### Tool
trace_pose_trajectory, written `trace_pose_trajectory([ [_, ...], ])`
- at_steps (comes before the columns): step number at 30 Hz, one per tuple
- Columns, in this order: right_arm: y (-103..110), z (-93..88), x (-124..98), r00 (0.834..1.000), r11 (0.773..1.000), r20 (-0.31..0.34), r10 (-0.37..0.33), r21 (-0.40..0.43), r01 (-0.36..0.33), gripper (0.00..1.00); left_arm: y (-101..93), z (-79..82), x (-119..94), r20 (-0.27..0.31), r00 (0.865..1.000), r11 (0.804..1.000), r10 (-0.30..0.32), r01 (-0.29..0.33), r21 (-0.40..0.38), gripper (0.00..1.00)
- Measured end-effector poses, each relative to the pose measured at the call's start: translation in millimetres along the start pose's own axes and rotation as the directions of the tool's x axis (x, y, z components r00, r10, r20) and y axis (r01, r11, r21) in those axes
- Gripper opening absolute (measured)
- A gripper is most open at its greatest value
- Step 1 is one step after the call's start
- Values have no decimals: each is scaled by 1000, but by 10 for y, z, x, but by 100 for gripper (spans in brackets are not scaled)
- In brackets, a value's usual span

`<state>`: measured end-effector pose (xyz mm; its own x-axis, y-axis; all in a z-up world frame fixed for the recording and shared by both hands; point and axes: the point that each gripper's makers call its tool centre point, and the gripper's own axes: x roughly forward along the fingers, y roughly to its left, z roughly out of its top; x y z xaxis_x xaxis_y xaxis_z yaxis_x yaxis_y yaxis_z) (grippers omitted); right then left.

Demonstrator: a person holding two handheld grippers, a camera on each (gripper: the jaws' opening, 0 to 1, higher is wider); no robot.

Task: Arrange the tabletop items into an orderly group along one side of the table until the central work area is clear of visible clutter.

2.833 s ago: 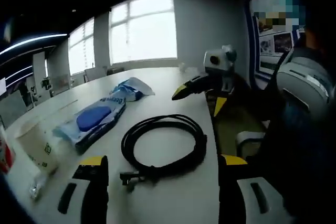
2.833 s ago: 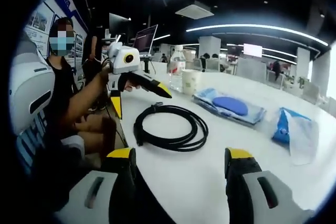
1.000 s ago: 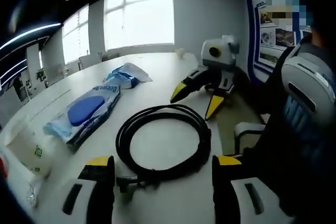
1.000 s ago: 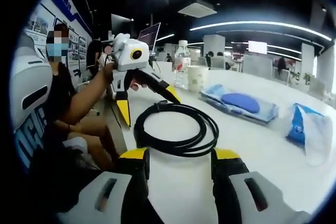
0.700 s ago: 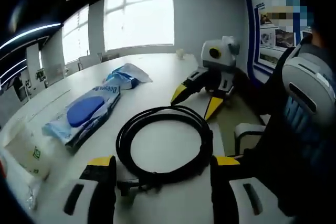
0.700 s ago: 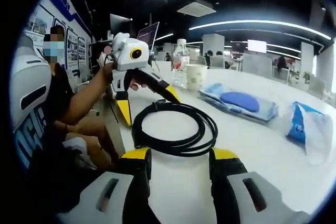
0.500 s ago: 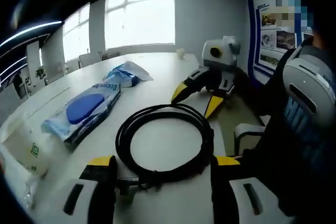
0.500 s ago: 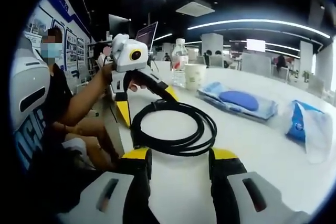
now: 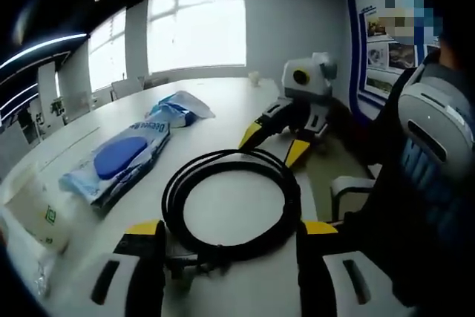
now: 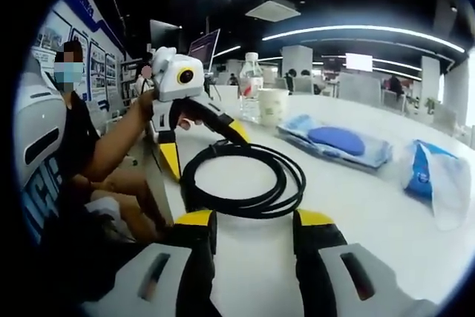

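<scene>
Coiled cable (image 9: 230, 202) lies between both tools — left tool (image 9: 226, 234), right tool (image 10: 249, 222).

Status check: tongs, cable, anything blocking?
Both tongs open, left tongs and right tongs facing each other across the black cable coil. Coil flat on the table, ungripped. Blue packets off to one side, nothing blocking.

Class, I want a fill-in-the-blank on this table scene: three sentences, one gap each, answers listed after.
1. The coiled cable on the white table is ____ in colour.
2. Both the left gripper and the right gripper have their jaws ____.
3. The paper cup stands beside a plastic ____.

Answers: black; open; bottle
</scene>
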<state>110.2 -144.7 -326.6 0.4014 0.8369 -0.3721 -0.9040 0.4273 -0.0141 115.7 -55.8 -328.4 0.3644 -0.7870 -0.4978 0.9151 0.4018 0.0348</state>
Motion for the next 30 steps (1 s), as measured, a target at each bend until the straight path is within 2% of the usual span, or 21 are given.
trace_pose_trajectory([
  [2,-3,13,-14,1000,1000,8,-3,3,3,36,6,5,-7,4,1000,1000,3,-3,-4,69],
  [4,42,52,-24,999,999,34,24,21,-24,28,18,15,-10,12,1000,1000,11,-11,-9,69],
  [5,44,70,-31,999,999,45,24,34,-26,27,18,15,-13,13,1000,1000,11,-11,-10,69],
  [10,49,31,-8,999,1000,24,26,10,-26,29,26,33,-16,24,1000,1000,15,-15,-13,68],
  [30,142,109,5,997,998,58,55,8,-55,28,16,68,-80,37,999,1000,25,-25,3,68],
])
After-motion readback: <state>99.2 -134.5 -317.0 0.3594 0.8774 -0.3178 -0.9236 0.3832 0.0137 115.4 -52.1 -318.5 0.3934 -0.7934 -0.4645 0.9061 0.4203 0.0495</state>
